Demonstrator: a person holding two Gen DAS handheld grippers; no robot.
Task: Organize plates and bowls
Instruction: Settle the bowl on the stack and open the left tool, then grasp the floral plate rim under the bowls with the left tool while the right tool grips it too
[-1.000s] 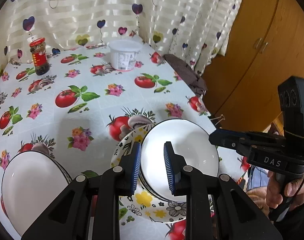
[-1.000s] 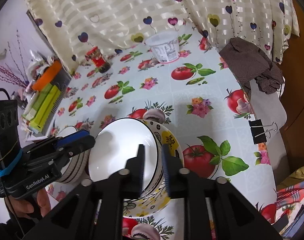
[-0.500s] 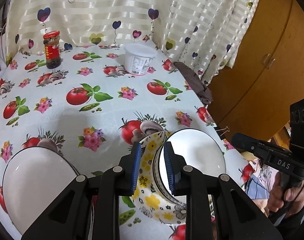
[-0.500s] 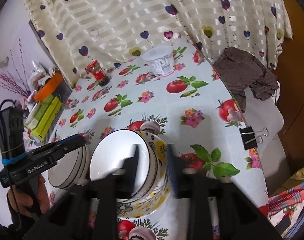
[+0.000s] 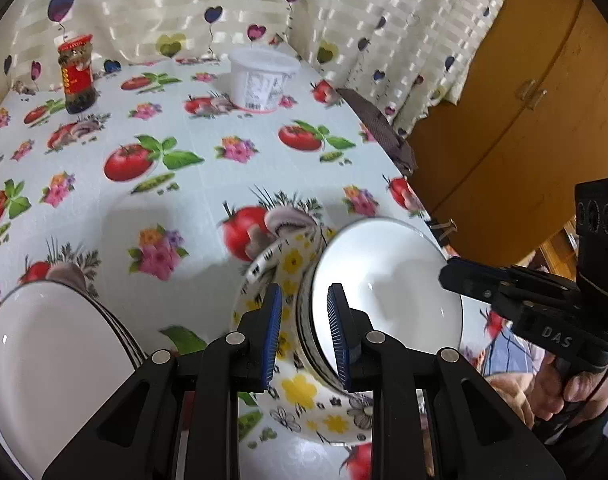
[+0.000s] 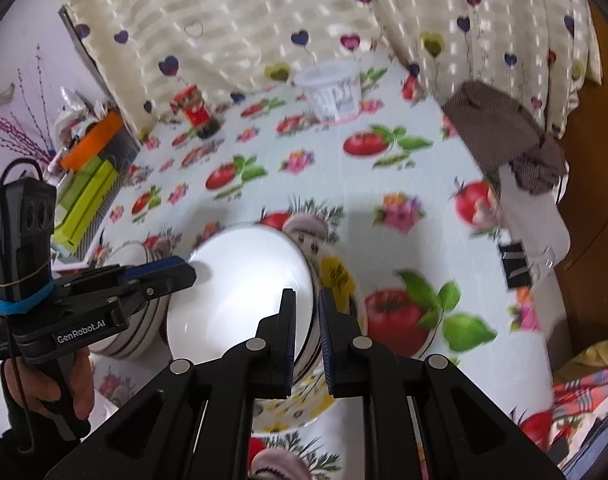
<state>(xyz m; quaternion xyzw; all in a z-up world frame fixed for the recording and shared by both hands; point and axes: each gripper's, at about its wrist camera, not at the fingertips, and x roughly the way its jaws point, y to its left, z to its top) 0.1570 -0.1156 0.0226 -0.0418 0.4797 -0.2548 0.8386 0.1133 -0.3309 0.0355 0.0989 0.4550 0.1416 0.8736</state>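
Several white bowls point(image 5: 383, 292) sit nested in a flowered dish point(image 5: 300, 392) near the table's right edge, and the stack looks tilted. My left gripper point(image 5: 304, 332) is shut on the stack's near wall, one pad inside the top bowl and one outside. In the right wrist view my right gripper point(image 6: 305, 332) is shut on the opposite rim of the white bowls point(image 6: 244, 292), just inside the flowered dish point(image 6: 339, 280). Each view also shows the other tool: the right gripper point(image 5: 459, 272) and the left gripper point(image 6: 176, 270). A second stack of white bowls point(image 5: 44, 352) stands to the left.
A red-labelled jar point(image 5: 76, 76) and a white tub point(image 5: 260, 80) stand at the back by the curtain. A brown cloth point(image 6: 499, 132) and a binder clip point(image 6: 513, 264) mark the table's right edge, beside a wooden cabinet point(image 5: 523, 120). Green boxes point(image 6: 84, 200) lie at the far left.
The right gripper's jaws have narrowed onto the bowl rim. The white bowls, flat a second ago, now sit tilted in the flowered dish. The left view has shifted slightly.
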